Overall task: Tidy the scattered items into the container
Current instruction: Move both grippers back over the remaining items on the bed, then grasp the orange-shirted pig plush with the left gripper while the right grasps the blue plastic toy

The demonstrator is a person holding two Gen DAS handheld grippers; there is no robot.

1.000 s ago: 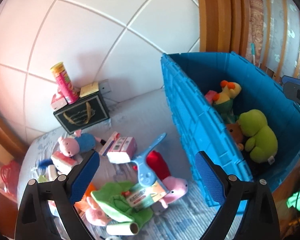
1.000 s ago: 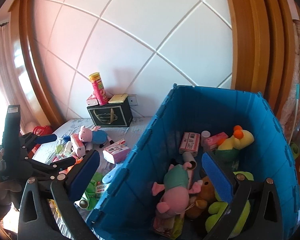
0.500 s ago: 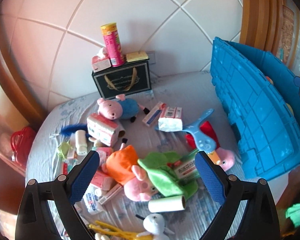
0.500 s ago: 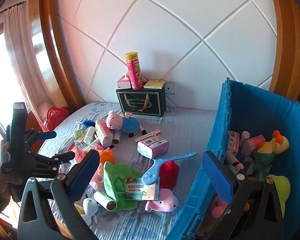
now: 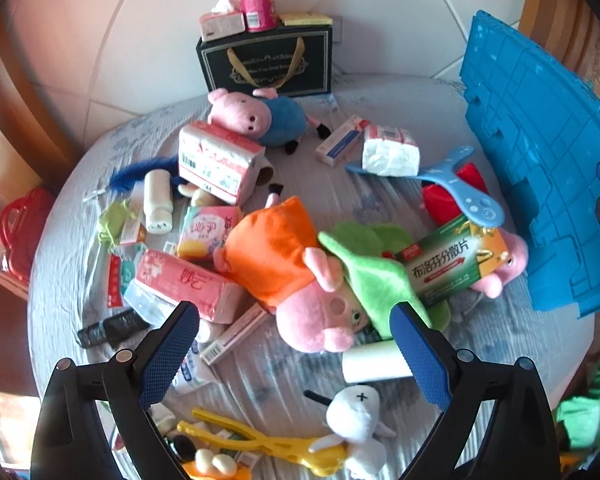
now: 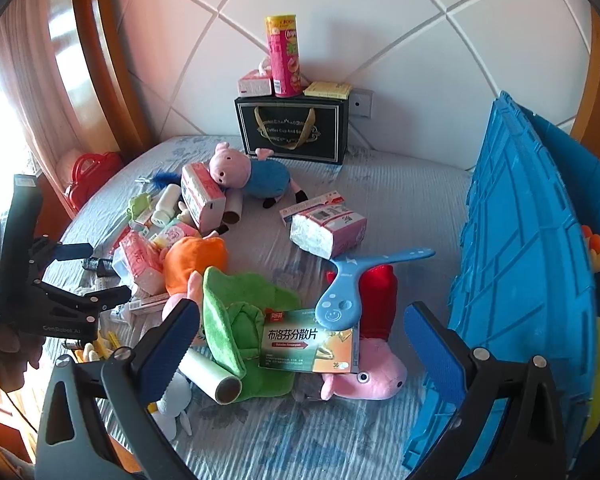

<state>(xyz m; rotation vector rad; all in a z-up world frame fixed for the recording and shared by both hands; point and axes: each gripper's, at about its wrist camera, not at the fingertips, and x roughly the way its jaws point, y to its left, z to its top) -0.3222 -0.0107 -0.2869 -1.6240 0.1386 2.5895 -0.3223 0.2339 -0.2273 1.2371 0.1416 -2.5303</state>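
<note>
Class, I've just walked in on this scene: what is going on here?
A person is tidying a bed strewn with toys and packets into a blue crate. The left gripper and right gripper are both open and empty, hovering over the pile. The left one points at an orange-dressed pig plush; the right one at a green medicine box. Plenty is not yet packed, though a few plush toys show inside the crate.
</note>
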